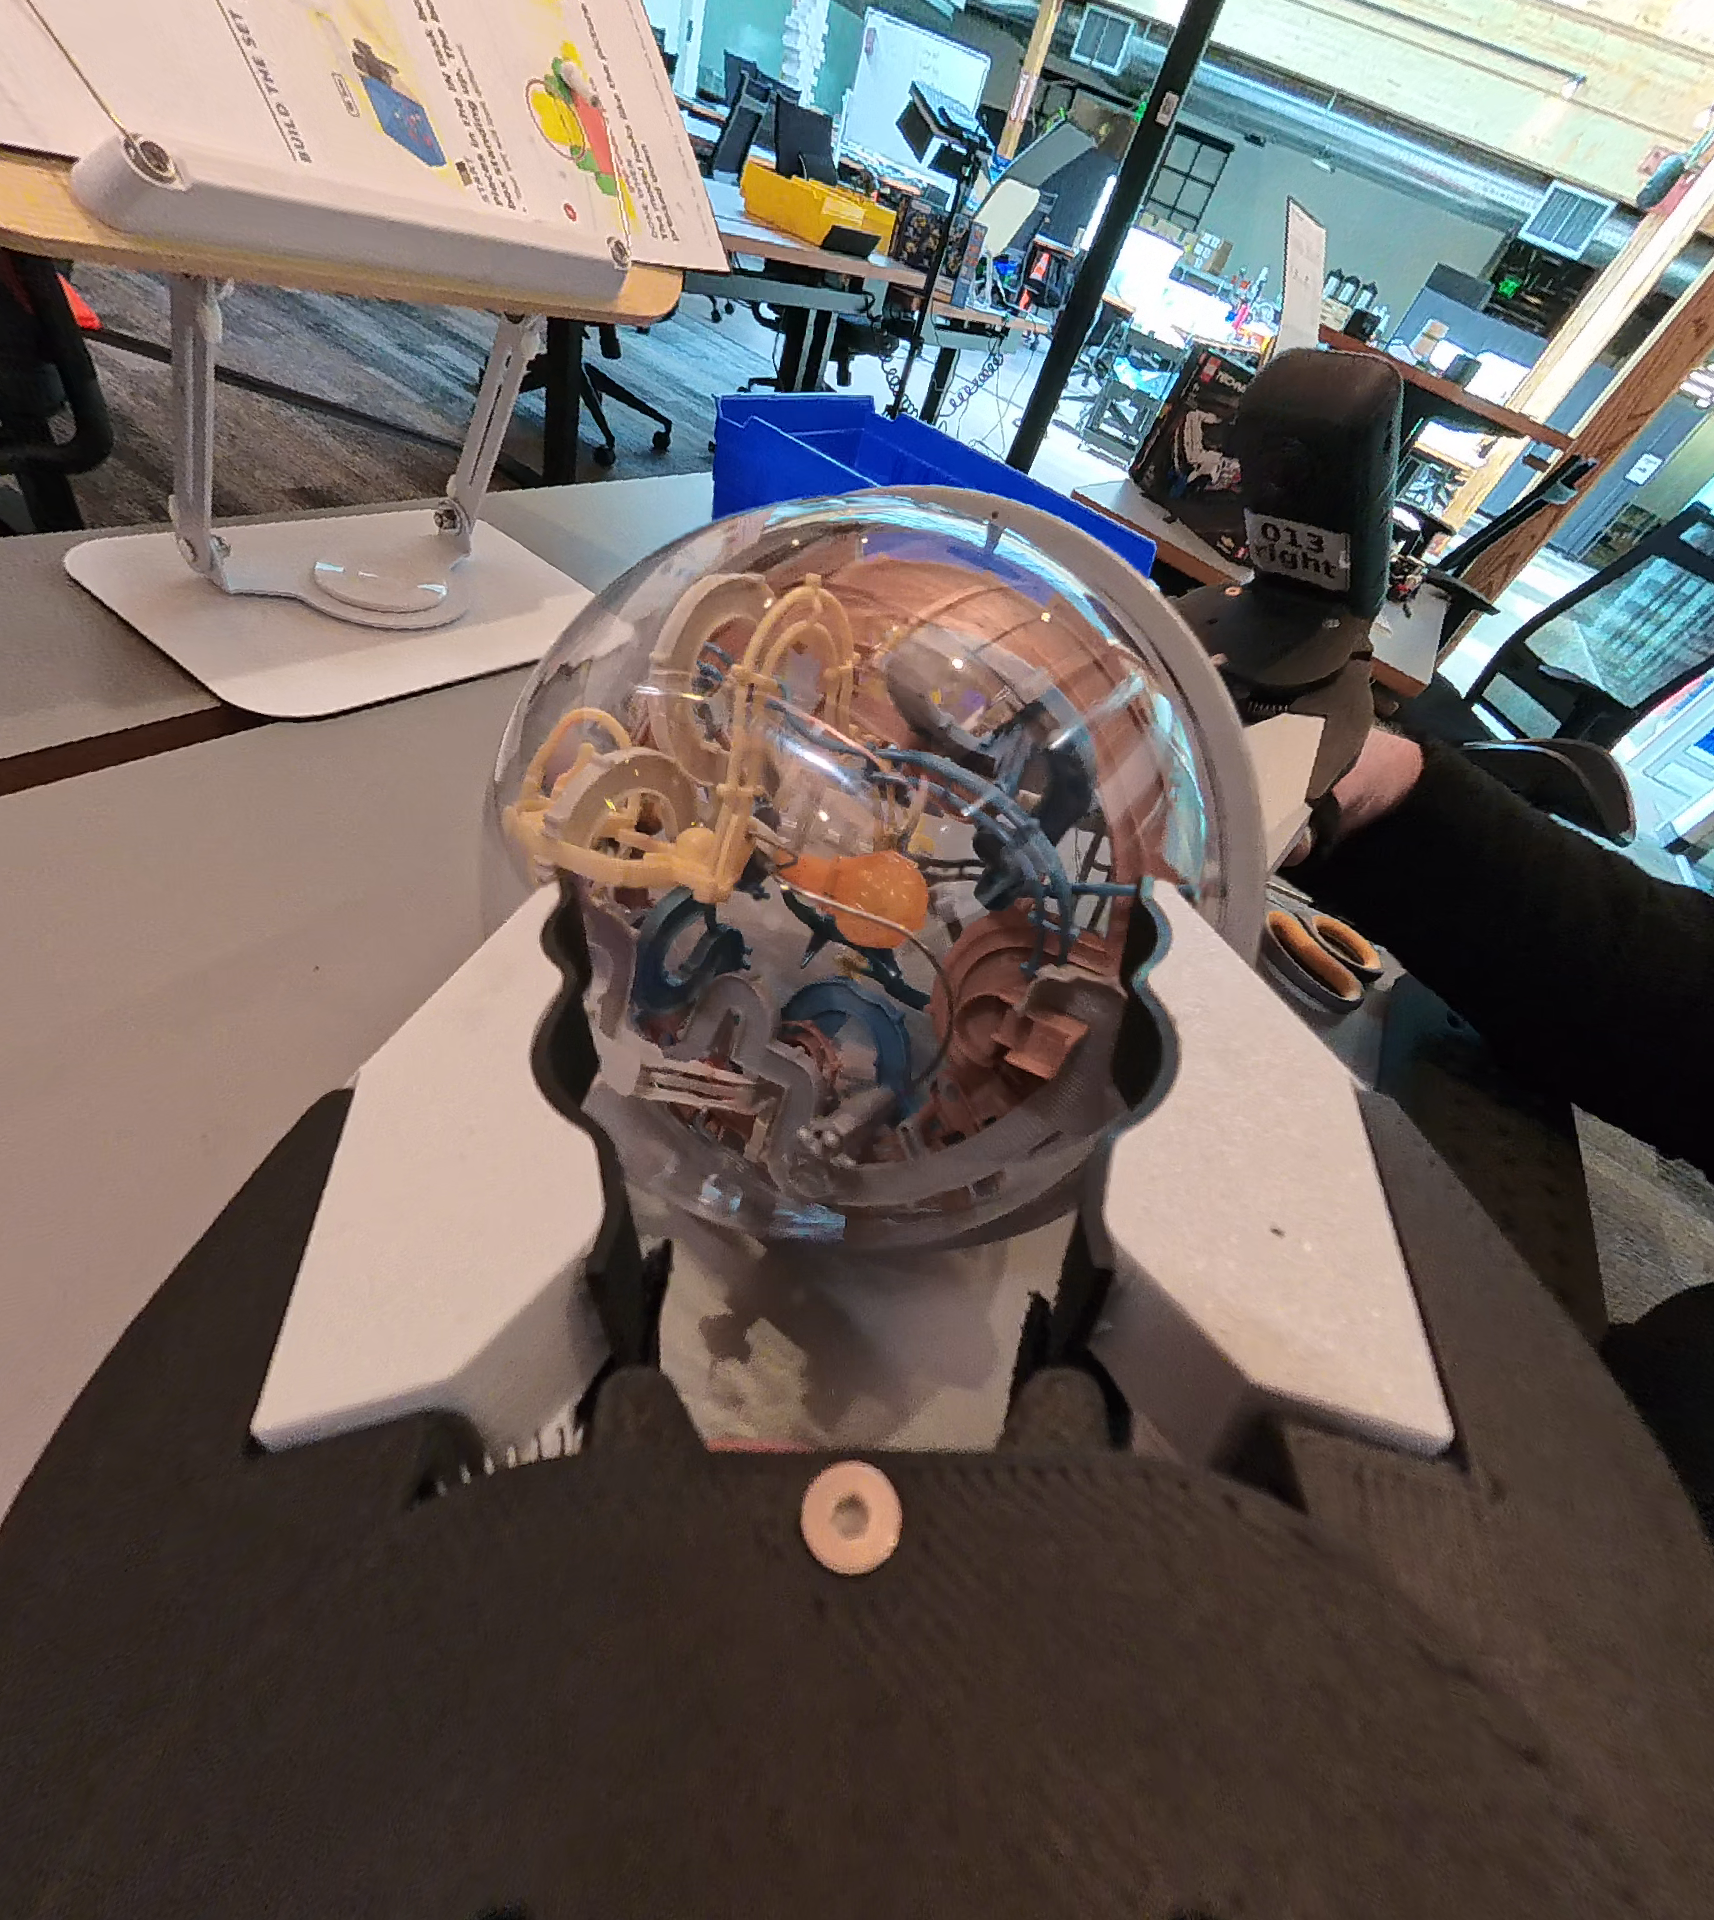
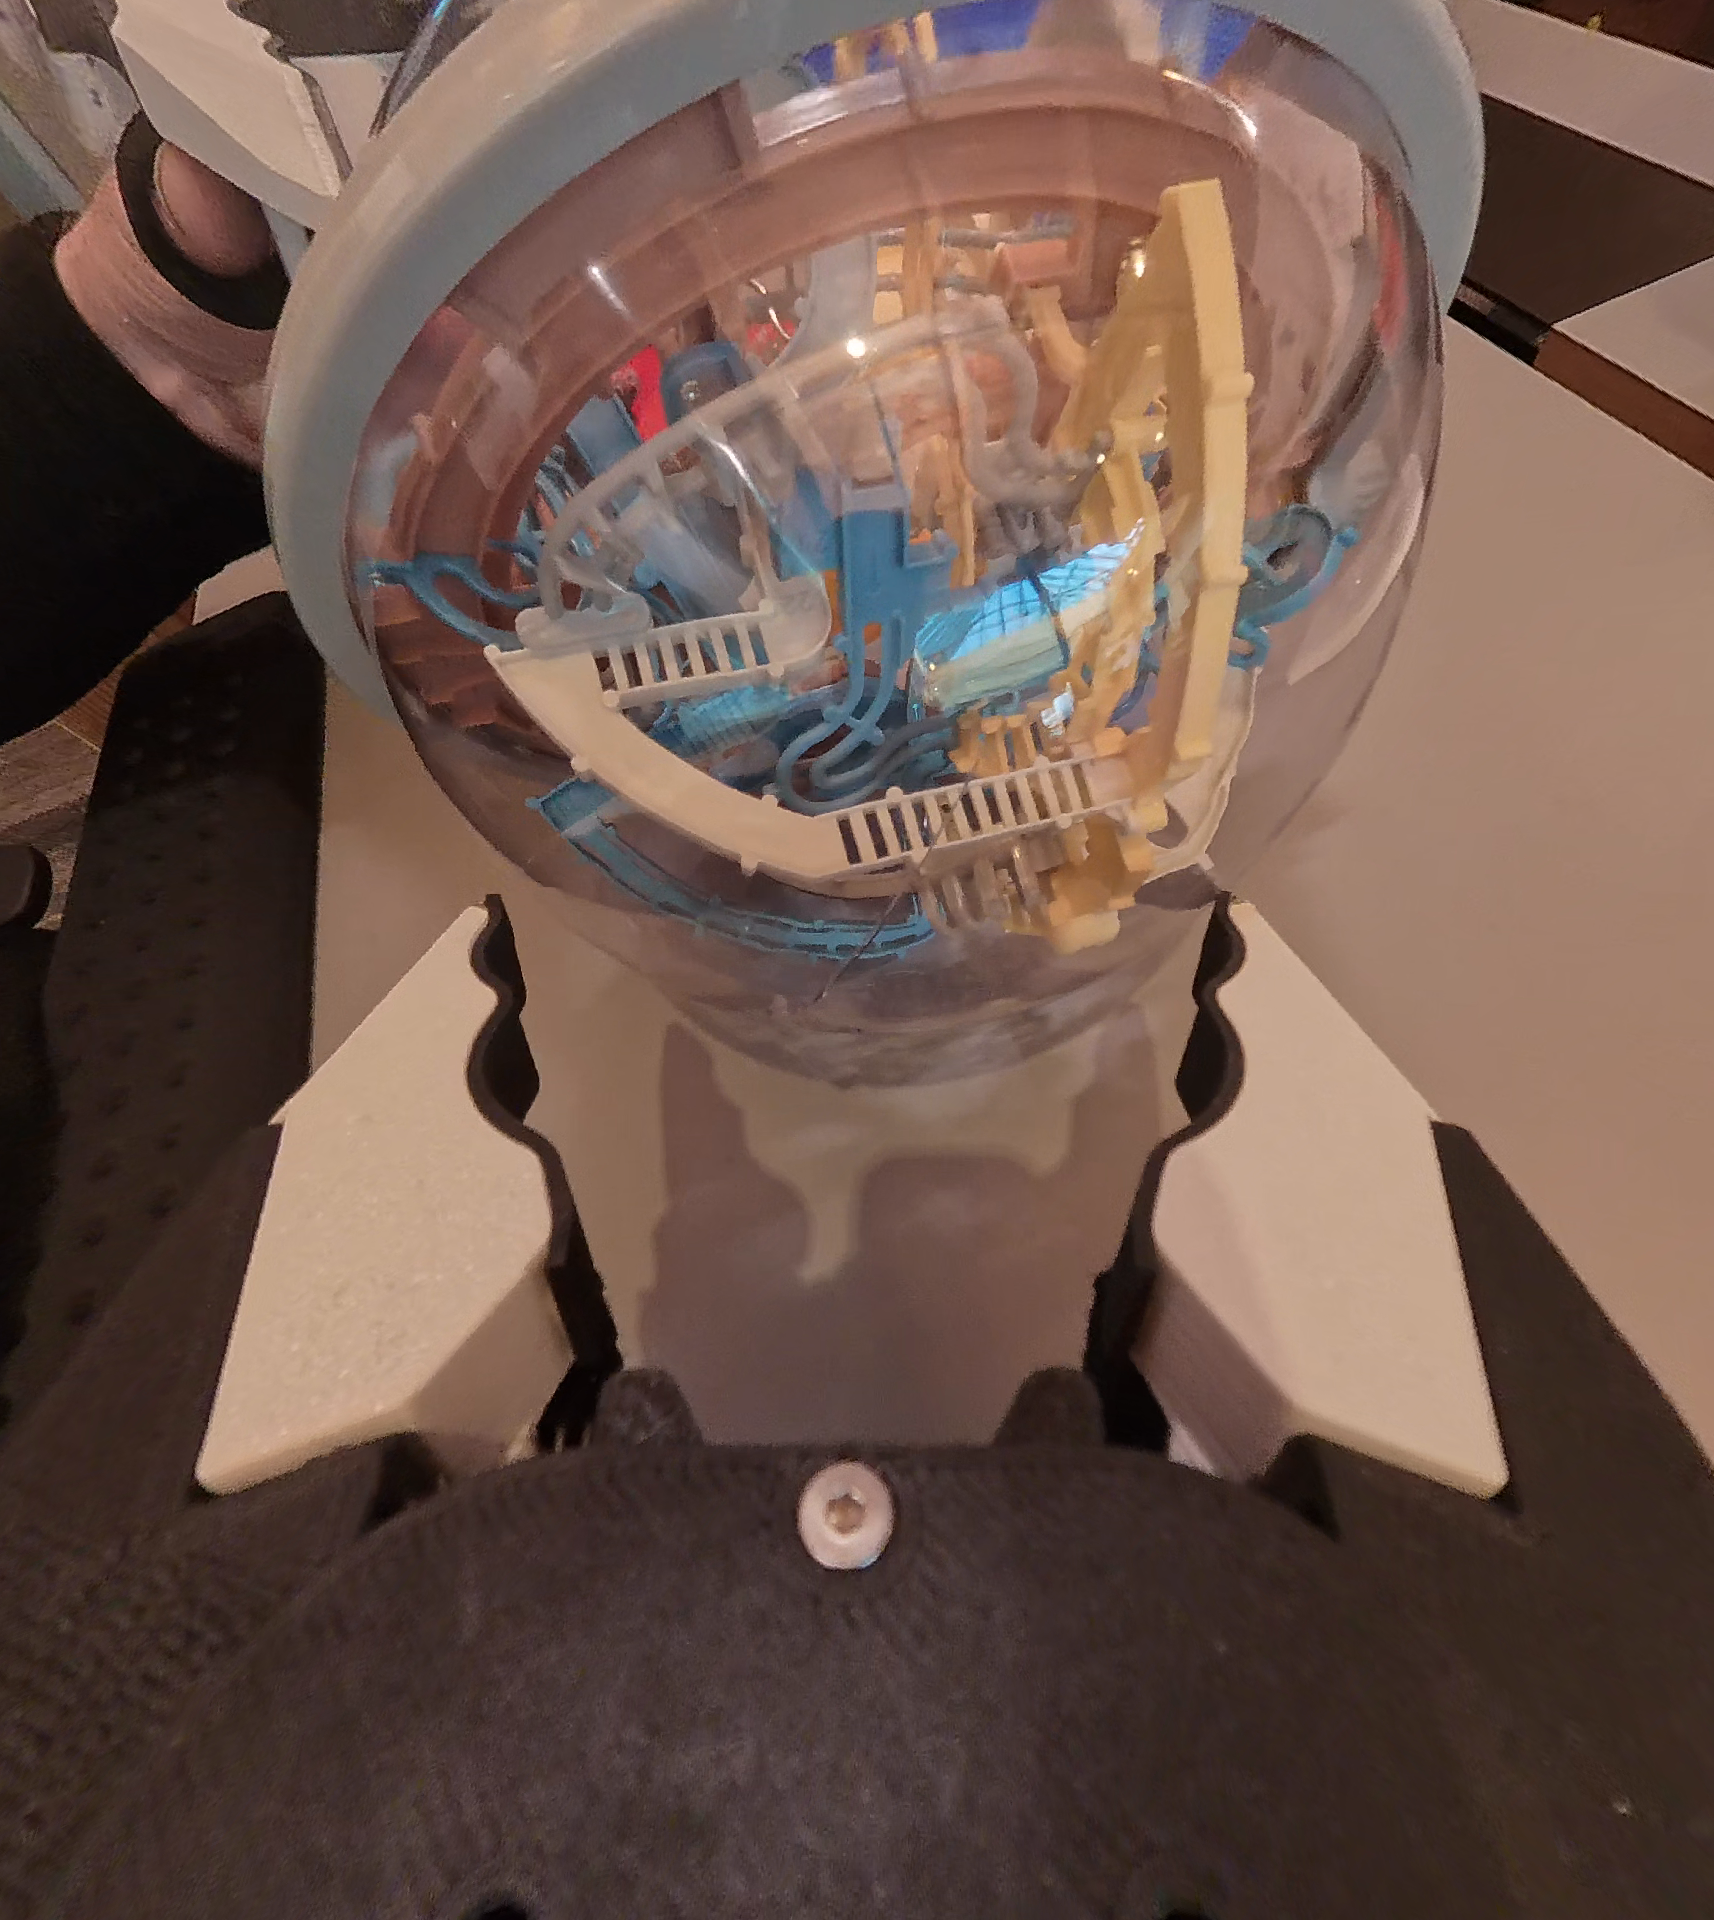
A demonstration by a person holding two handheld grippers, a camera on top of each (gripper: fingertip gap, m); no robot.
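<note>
Left wrist view: a clear maze ball (image 1: pixel 858 862) was gripped by the left gripper (image 1: pixel 853 997), while the right gripper (image 2: pixel 858 935), at three o'clock, was clamped on it too.

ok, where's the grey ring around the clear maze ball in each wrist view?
Left wrist view: the grey ring arcs over the maze ball's top and right side, behind the left claw, which is shut on the ball.
Right wrist view: the ring runs across the top and down the ball's left edge, above the right claw, whose fingers touch the ball's lower part.
Shared landmark: the grey table.
</note>
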